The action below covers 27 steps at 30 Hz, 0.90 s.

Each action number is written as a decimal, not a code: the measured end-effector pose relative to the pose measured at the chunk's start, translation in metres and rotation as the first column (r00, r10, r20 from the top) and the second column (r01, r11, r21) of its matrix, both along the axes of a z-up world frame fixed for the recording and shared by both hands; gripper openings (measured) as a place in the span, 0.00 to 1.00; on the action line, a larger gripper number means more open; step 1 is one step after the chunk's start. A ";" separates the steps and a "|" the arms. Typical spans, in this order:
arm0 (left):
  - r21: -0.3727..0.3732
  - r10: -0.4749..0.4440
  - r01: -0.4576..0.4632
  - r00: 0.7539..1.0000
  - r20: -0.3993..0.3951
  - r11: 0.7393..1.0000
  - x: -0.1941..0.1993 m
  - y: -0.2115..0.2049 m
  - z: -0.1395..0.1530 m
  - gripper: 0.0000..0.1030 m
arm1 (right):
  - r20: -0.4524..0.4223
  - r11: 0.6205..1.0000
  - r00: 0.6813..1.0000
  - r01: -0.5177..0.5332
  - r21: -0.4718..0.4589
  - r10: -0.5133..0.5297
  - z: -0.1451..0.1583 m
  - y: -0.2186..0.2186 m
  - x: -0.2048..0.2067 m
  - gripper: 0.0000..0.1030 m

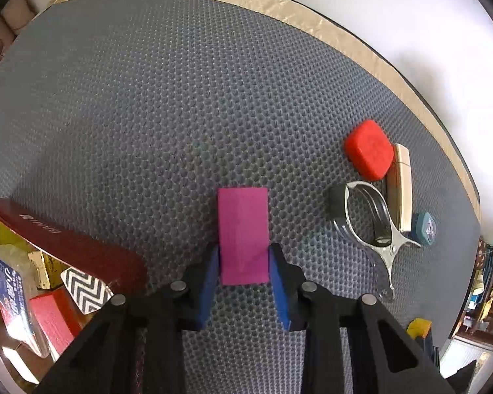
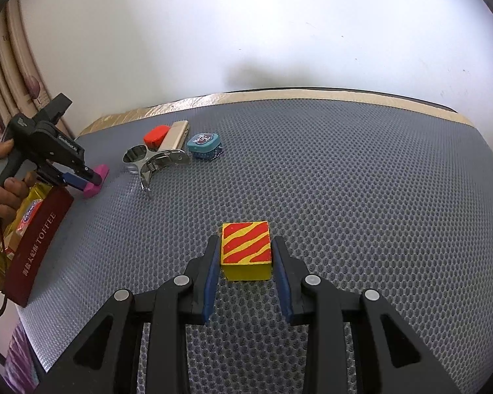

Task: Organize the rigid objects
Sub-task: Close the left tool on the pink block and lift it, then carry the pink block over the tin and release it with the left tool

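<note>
Block (image 2: 246, 251) on mat (image 2: 345, 180) — tin (image 2: 203, 144) behind, left

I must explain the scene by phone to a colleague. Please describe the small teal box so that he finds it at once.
Start from the grey honeycomb mat. Toward its far left lies a cluster of small things around a shiny metal clip. The teal box is the rightmost there, beside the gold bar; only it is teal with a picture on its lid.

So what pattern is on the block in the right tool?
Red and yellow wavy stripes on the block; right wrist view shows it best.
</note>
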<state>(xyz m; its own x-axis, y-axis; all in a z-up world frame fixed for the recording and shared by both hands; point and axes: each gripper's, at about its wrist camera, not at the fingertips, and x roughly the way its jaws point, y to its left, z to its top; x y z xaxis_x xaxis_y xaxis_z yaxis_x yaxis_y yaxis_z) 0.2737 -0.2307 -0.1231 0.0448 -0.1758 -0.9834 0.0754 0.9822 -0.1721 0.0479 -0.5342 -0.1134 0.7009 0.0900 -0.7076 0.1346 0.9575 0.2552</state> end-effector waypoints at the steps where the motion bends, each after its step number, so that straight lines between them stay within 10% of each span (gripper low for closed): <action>1: 0.001 0.001 -0.001 1.000 0.003 1.000 -0.001 0.000 0.000 0.29 | 0.000 1.000 1.000 -0.001 0.002 0.001 0.000 -0.001 0.000 0.29; 14: -0.066 -0.099 0.112 0.980 0.172 0.992 -0.069 0.004 0.068 0.29 | -0.026 1.000 1.000 0.009 -0.023 -0.009 -0.004 0.003 0.006 0.31; 27: -0.026 0.019 -0.014 0.975 0.220 1.000 -0.109 0.136 0.116 0.29 | -0.070 0.996 0.997 0.010 -0.084 -0.016 -0.012 0.015 0.021 0.31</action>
<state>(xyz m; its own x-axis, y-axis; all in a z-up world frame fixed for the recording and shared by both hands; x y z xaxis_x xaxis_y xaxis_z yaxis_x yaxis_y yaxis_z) 0.1649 -0.0950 -0.0067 0.2633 -0.1970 -0.9444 0.0980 0.9793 -0.1770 0.0691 -0.5191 -0.1251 0.6500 0.0195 -0.7596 0.1618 0.9732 0.1635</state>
